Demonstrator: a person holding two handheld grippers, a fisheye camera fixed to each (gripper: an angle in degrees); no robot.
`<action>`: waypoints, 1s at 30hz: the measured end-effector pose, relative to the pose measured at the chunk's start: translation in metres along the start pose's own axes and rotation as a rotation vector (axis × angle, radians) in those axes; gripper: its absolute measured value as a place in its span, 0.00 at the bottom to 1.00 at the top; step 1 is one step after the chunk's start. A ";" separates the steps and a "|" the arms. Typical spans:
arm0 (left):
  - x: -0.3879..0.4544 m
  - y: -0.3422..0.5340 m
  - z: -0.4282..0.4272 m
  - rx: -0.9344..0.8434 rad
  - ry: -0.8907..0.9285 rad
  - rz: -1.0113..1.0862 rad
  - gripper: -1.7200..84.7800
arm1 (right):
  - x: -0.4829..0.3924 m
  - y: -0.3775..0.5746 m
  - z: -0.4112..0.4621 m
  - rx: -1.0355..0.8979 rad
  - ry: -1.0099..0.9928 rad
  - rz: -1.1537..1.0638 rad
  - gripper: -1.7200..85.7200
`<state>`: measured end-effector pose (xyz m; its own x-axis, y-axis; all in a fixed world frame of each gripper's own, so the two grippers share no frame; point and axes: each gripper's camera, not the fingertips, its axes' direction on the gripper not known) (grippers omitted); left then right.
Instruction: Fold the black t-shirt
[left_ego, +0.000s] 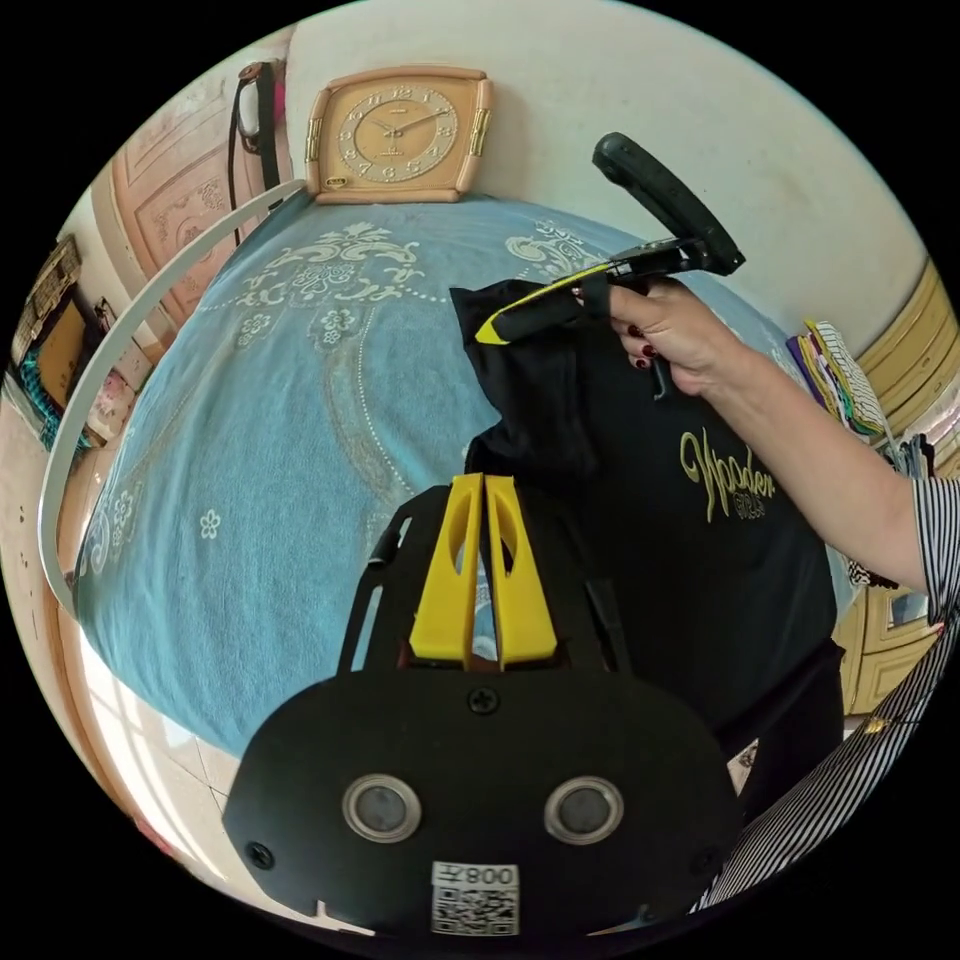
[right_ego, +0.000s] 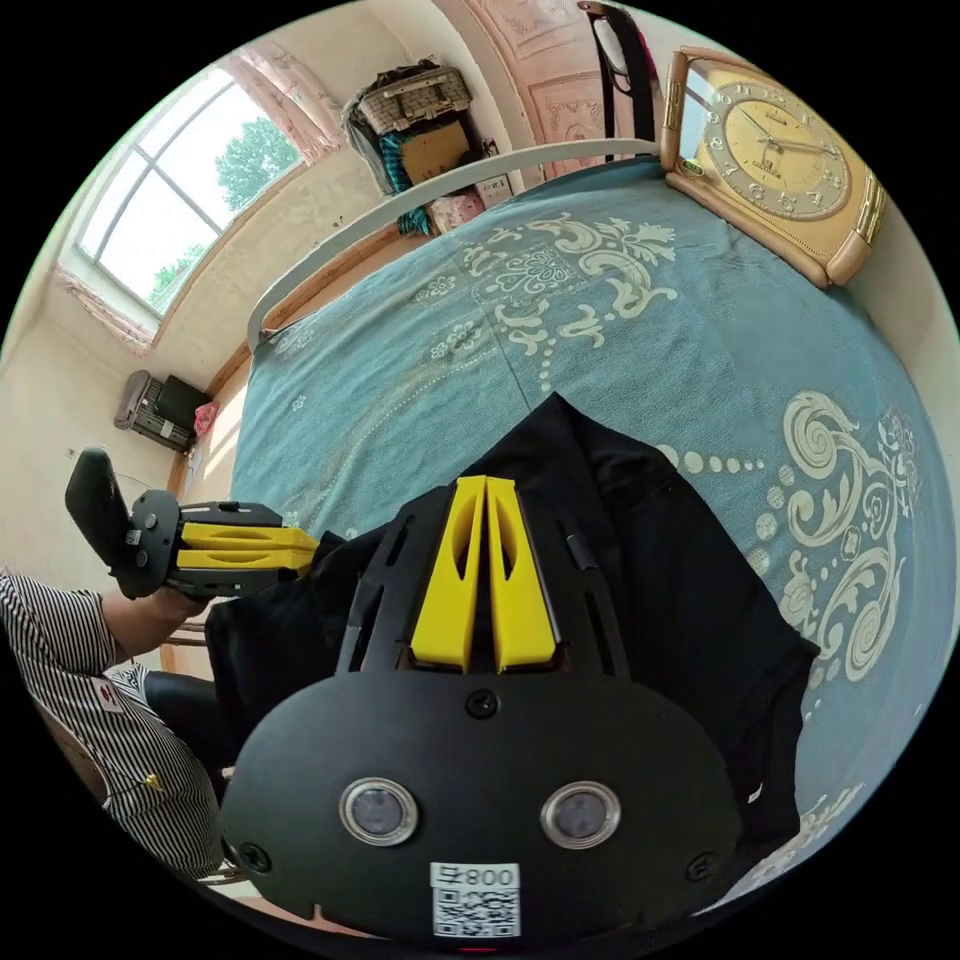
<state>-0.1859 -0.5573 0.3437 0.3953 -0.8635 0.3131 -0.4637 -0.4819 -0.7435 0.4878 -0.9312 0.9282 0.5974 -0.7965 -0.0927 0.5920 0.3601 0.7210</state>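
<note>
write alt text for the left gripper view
Both yellow-jawed grippers pinch a black t-shirt held up over a blue patterned bedspread: the left gripper near, the right gripper beyond. A clock leans against the wall.

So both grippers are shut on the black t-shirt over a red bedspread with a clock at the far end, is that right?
Not quite: the bedspread is blue with a pale floral pattern, as the right gripper view shows. The rest holds: the left gripper and right gripper are both shut on the black t-shirt, and the clock stands at the far end.

The bed (right_ego: 640, 330) lies bare ahead of the black t-shirt (right_ego: 690, 600), bounded by a wall clock (right_ego: 790, 170) leaning at its far edge and a white rail (right_ego: 440, 195) alongside.
</note>
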 end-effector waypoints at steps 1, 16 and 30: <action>0.000 0.003 -0.004 0.029 -0.013 0.004 0.02 | 0.001 -0.002 -0.002 0.001 -0.010 0.013 0.02; 0.011 0.001 0.022 -0.015 0.042 0.148 0.02 | -0.037 0.039 -0.064 0.058 0.032 0.167 0.02; -0.009 0.004 0.024 0.017 0.091 0.180 0.02 | -0.111 0.043 -0.152 0.171 0.063 0.240 0.02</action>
<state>-0.1725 -0.5476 0.3240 0.2333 -0.9459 0.2255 -0.5070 -0.3162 -0.8018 0.5292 -0.7529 0.8649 0.7450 -0.6647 0.0556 0.3334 0.4433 0.8320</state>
